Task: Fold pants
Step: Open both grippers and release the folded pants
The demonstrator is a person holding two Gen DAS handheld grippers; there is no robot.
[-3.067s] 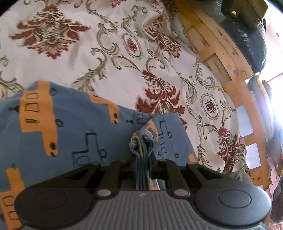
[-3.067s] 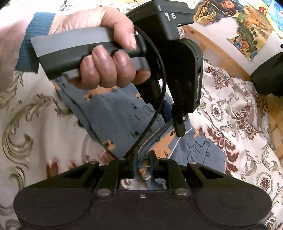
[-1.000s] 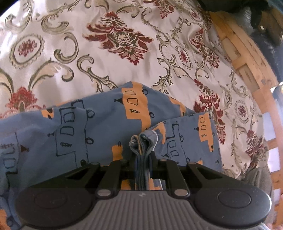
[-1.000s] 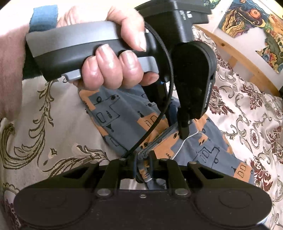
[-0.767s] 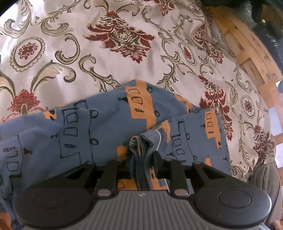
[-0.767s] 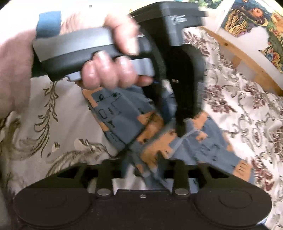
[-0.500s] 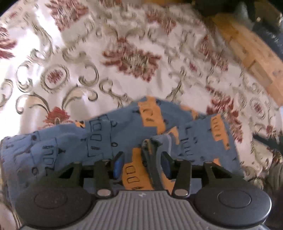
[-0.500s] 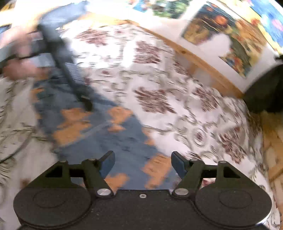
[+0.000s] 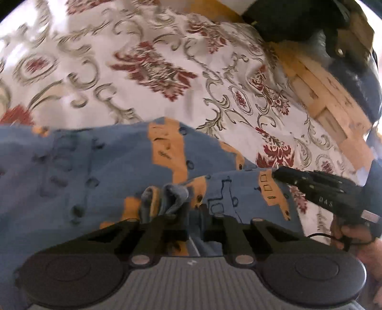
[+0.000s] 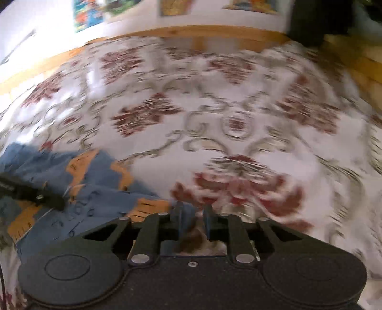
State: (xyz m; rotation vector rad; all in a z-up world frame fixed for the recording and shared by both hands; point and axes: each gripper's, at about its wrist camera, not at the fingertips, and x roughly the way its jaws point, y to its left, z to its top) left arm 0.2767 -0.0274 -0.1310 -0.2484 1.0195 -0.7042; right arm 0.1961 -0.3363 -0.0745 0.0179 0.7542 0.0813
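Note:
Blue pants [image 9: 95,171] with orange bus prints lie folded on the patterned bed sheet [image 9: 143,71]. My left gripper [image 9: 194,214] hovers over them with its fingers a narrow gap apart and nothing clamped. A bunched fold of the pants [image 9: 164,198] stands just left of its left finger. My right gripper [image 10: 193,214] is also narrowly open and empty, over the sheet at the pants' [image 10: 95,190] right edge. In the left wrist view the right gripper's body [image 9: 317,190] reaches in from the right, held by a hand [image 9: 353,236]. The right wrist view is blurred by motion.
A wooden bed frame [image 9: 322,95] runs along the right and far side [image 10: 191,33]. A dark bag [image 9: 298,21] sits at the far corner. Colourful posters [image 10: 90,12] hang on the wall behind. The sheet [image 10: 238,119] spreads wide beyond the pants.
Both grippers let go of the pants' bunched edges, opened wide, then narrowed again. The right gripper swung away to the right and now faces the sheet. The pants lie flat.

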